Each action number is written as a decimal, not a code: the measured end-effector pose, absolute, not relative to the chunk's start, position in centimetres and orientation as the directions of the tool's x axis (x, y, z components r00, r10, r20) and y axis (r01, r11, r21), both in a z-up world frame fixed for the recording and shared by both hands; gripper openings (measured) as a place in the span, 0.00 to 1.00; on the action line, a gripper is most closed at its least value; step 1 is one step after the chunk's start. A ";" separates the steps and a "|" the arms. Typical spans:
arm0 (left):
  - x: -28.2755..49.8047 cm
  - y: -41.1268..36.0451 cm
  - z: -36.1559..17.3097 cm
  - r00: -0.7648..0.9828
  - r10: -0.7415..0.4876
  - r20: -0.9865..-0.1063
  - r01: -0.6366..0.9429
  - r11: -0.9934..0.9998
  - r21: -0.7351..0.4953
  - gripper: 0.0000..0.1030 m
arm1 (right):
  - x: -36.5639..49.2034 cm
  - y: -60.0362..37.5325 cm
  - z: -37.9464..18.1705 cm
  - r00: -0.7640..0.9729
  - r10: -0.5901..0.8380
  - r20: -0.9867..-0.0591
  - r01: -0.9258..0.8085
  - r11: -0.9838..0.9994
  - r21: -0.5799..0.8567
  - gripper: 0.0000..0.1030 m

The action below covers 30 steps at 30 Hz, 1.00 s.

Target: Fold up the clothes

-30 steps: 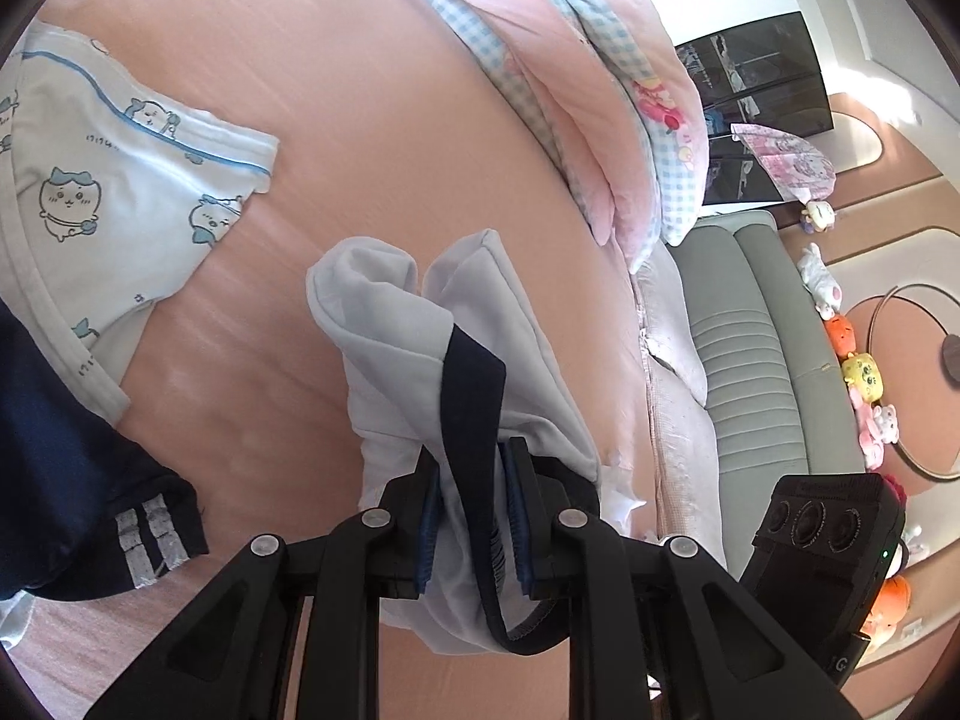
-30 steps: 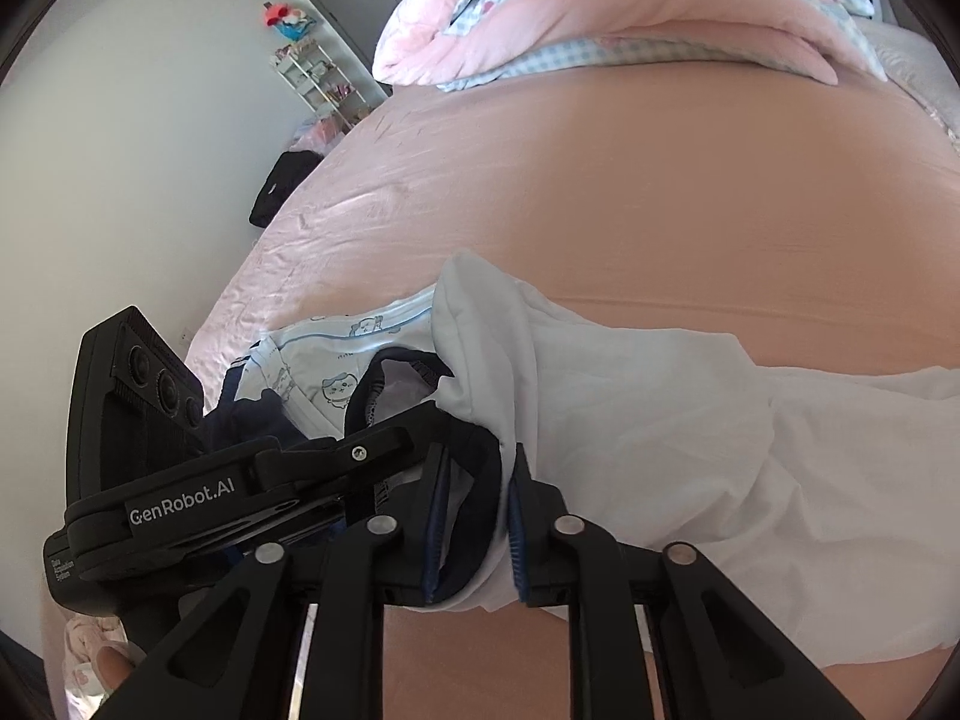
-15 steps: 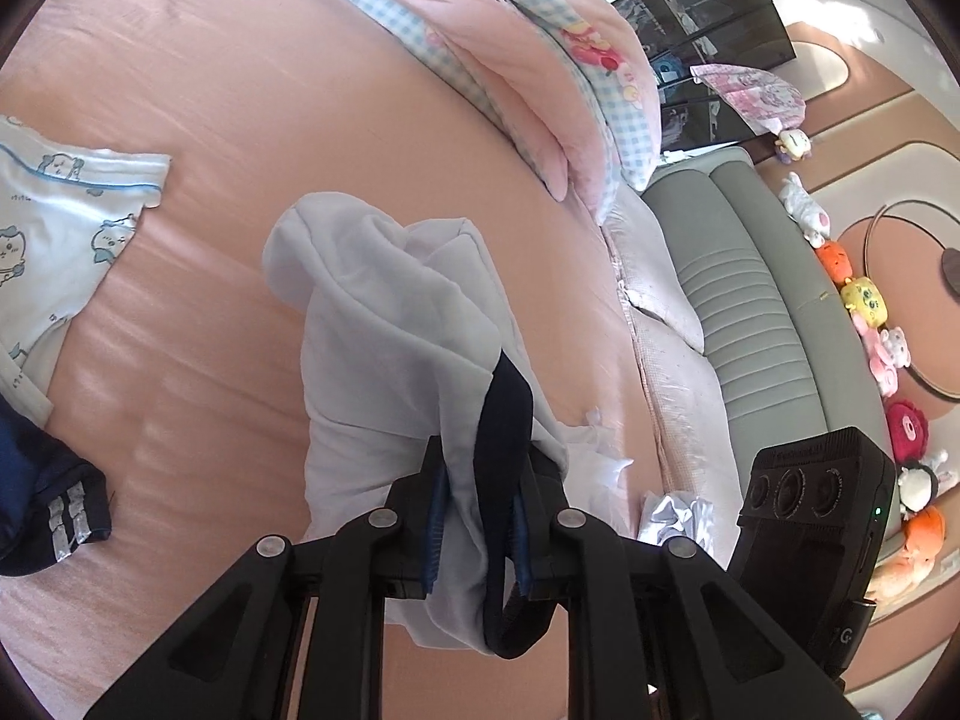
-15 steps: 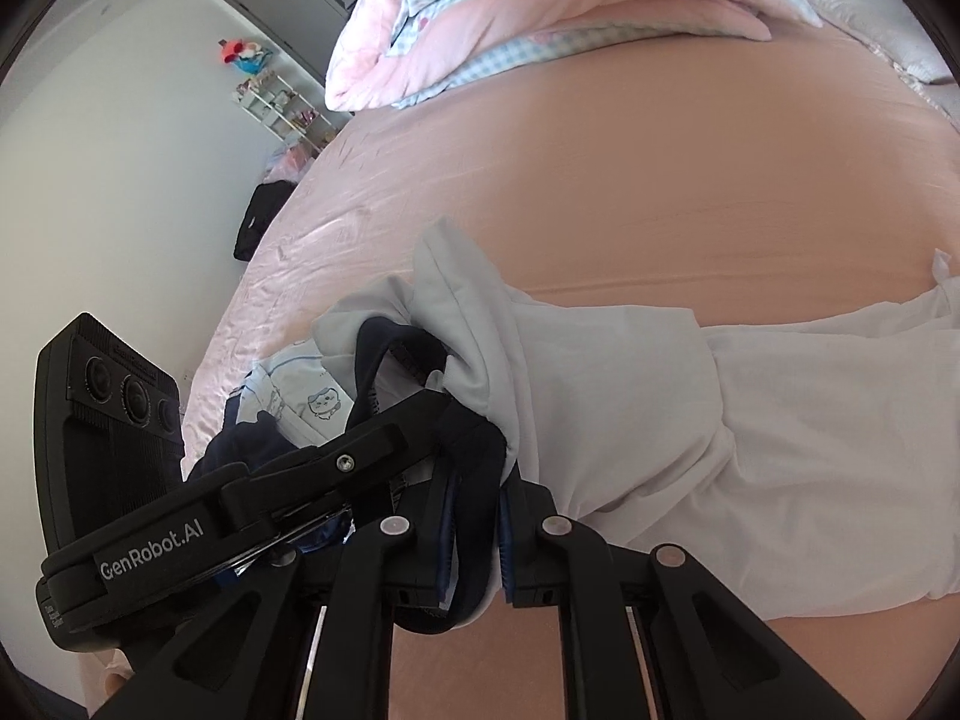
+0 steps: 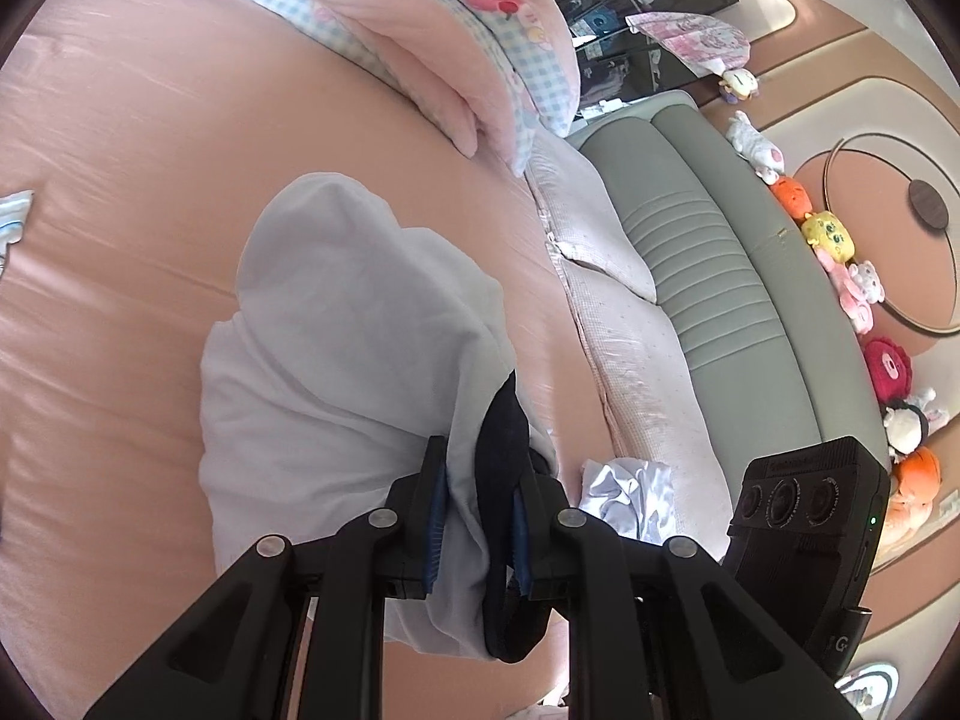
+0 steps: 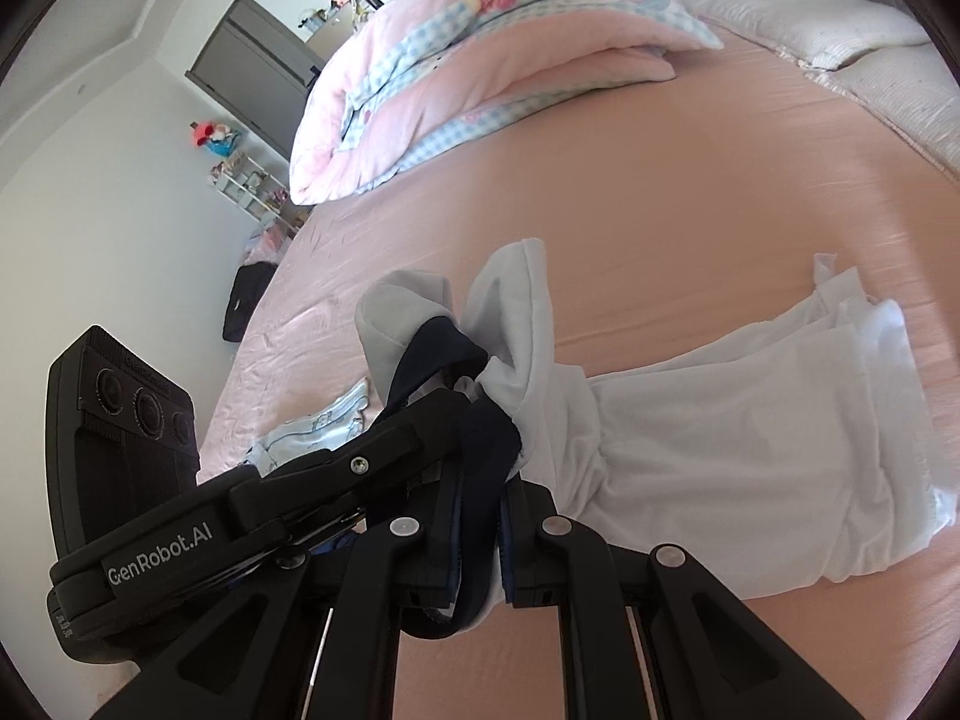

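Pink-sheeted bed (image 6: 690, 192) (quilt (image 6: 480, 54) heaped at its head) beside a grey-green sofa (image 5: 720, 276), sunlit.

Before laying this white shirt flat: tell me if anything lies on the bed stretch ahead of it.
Nothing visible does. Both grippers, left and right, clamp the white shirt; the pink sheet ahead is bare up to the folded quilt.

"genrobot.ai" on left hand-held gripper (image 6: 474, 414).
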<state>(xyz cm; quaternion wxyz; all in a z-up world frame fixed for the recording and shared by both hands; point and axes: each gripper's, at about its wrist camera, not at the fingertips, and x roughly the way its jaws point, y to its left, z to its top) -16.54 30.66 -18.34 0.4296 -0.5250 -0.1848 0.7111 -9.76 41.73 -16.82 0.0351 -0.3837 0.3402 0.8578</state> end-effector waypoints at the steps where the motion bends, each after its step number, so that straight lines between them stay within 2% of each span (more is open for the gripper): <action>1: -16.3 31.3 -18.4 -0.068 0.806 -0.587 -0.420 -0.557 -0.716 0.15 | -9.2 42.3 -16.8 -0.703 -0.189 -0.686 -0.331 -0.766 0.550 0.09; 8: -14.2 36.3 -20.1 0.023 0.795 -0.606 -0.428 -0.541 -0.724 0.15 | -6.0 46.8 -18.1 -0.689 -0.139 -0.712 -0.414 -0.731 0.543 0.09; 15: -12.0 39.2 -22.7 0.109 0.717 -0.688 -0.422 -0.594 -0.685 0.15 | -3.4 49.3 -21.5 -0.633 -0.173 -0.755 -0.467 -0.692 0.550 0.09; 22: -12.0 38.6 -24.3 0.190 0.662 -0.725 -0.340 -0.648 -0.681 0.17 | -2.6 50.2 -24.4 -0.581 -0.227 -0.781 -0.516 -0.639 0.570 0.10; 25: -12.3 38.0 -24.2 0.207 0.666 -0.717 -0.305 -0.653 -0.694 0.22 | -2.2 50.5 -24.7 -0.581 -0.229 -0.781 -0.539 -0.611 0.580 0.27; 27: -12.5 37.7 -23.7 0.197 0.665 -0.720 -0.306 -0.656 -0.690 0.38 | -1.7 50.6 -24.5 -0.605 -0.227 -0.764 -0.538 -0.591 0.601 0.45; 28: -12.6 37.4 -23.5 0.190 0.669 -0.718 -0.309 -0.654 -0.691 0.53 | -1.5 50.6 -24.4 -0.619 -0.228 -0.752 -0.535 -0.579 0.616 0.52; 29: -12.6 37.1 -23.2 0.183 0.676 -0.713 -0.310 -0.649 -0.695 0.63 | -1.2 50.7 -24.3 -0.634 -0.229 -0.738 -0.529 -0.567 0.631 0.62; 30: -12.7 36.9 -22.9 0.179 0.686 -0.705 -0.309 -0.641 -0.702 0.64 | -0.8 50.7 -24.2 -0.644 -0.225 -0.732 -0.527 -0.563 0.637 0.65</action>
